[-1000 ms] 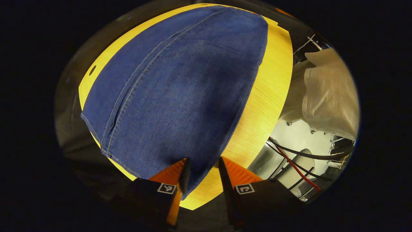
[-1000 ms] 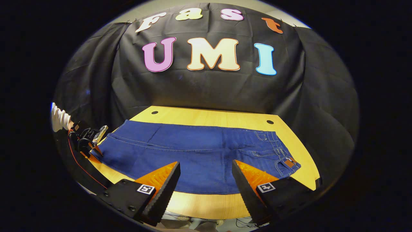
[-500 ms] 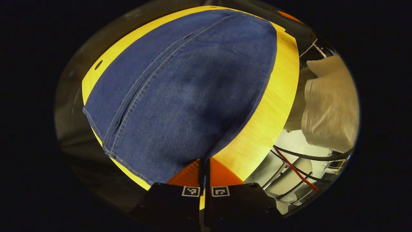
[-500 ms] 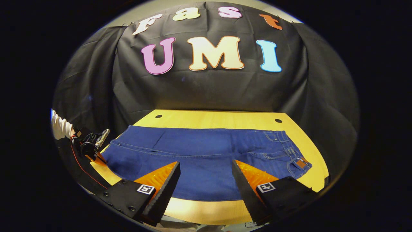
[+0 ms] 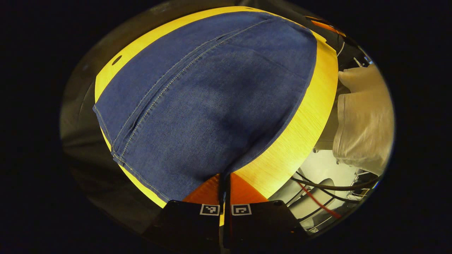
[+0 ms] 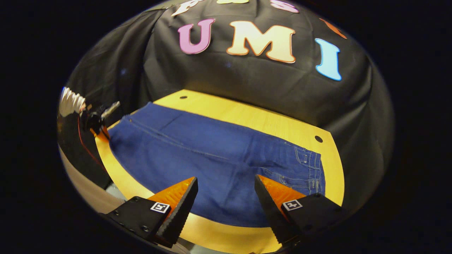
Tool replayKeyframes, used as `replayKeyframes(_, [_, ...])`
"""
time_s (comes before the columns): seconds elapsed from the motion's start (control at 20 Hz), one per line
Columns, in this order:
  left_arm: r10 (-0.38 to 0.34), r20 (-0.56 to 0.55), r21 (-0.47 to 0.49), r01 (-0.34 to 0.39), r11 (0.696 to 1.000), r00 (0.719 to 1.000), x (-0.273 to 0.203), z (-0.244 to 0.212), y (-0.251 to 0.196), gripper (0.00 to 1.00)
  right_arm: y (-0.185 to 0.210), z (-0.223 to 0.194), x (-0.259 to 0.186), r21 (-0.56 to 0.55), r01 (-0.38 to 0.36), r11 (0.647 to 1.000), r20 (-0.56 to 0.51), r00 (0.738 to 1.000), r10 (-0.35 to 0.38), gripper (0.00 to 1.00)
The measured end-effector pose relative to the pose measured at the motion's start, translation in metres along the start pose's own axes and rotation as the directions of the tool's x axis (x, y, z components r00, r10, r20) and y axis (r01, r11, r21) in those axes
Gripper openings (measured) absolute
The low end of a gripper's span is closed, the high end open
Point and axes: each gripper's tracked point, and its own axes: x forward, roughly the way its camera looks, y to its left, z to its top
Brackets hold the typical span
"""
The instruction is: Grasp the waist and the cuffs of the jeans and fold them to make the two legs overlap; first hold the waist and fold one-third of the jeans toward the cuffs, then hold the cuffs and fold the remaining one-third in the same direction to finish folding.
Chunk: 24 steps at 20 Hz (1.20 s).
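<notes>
Jeans (image 6: pixel 212 165) lie flat on the bench (image 6: pixel 268 121), cuff corner clamped in the left gripper (image 5: pixel 225 180) for folding, while the right gripper (image 6: pixel 226 197) hangs spread above the near edge.

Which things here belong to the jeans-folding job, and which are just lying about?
In the job:
- jeans
- left gripper, shut on the cuff end
- right gripper, jaws open
- table

Lying about:
- cables
- white cloth

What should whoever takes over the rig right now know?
Left gripper: shut on the cuff end of the jeans, at the near corner.
Right gripper: open, hovering over the near edge of the jeans, short of the waist.
Jeans lie flat along the table, waist at the right.
Done: cuff grasp. Left: grasp waist, overlap the legs, both third-folds.
</notes>
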Motion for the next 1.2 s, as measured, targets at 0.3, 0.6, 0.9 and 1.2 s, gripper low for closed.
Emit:
replayKeyframes(0.3, [0.032, 0.019, -0.086, -0.030, 0.996, 0.999, 0.002, 0.002, 0.002, 0.00, -0.061, -0.080, 0.013, -0.249, -0.090, 0.964, -0.293, 0.956, 0.014, 0.99])
replayKeyframes(0.6, [0.048, 0.014, -0.134, -0.046, 0.990, 0.999, 0.002, 0.003, 0.003, 0.00, -0.104, -0.146, 0.014, -0.366, -0.228, 0.902, -0.515, 0.857, 0.007, 1.00])
replayKeyframes(0.9, [0.055, -0.009, -0.158, -0.056, 0.986, 0.998, 0.002, 0.003, 0.004, 0.00, -0.104, -0.175, 0.020, -0.397, -0.354, 0.847, -0.606, 0.794, 0.048, 0.99])
replayKeyframes(1.2, [0.095, -0.009, -0.161, -0.095, 0.982, 0.995, 0.003, 0.004, 0.004, 0.00, -0.101, -0.185, 0.022, -0.305, -0.412, 0.858, -0.667, 0.736, 0.116, 0.96])
